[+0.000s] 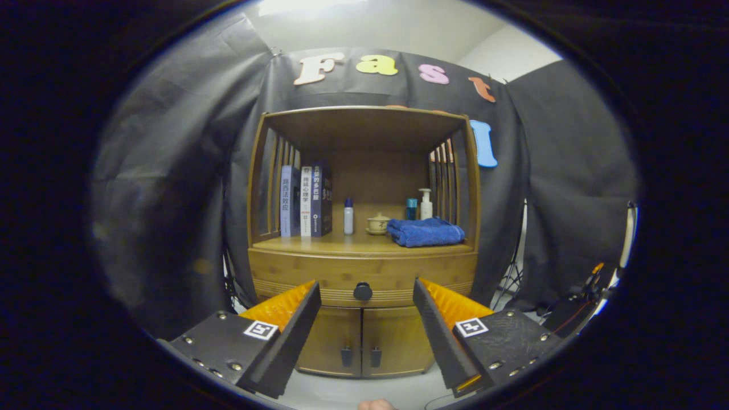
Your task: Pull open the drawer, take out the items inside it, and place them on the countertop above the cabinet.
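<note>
Gripper [364,296] fingers apart, holding nothing; wooden drawer [319,277] closed, its round dark knob [363,291] centred between them

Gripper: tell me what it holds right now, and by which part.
Nothing is held. The gripper is open, its fingers apart in the air, short of the closed drawer, whose knob sits between them, untouched.

The cabinet [364,267] is honey-brown wood; its drawer [319,273] carries a black round knob [363,291]. At the countertop's [302,244] right edge lies a deep blue towel [426,232]; at its left edge stand blue-and-white books [306,200]. The gripper [364,296] bears black-and-white square markers.
</note>
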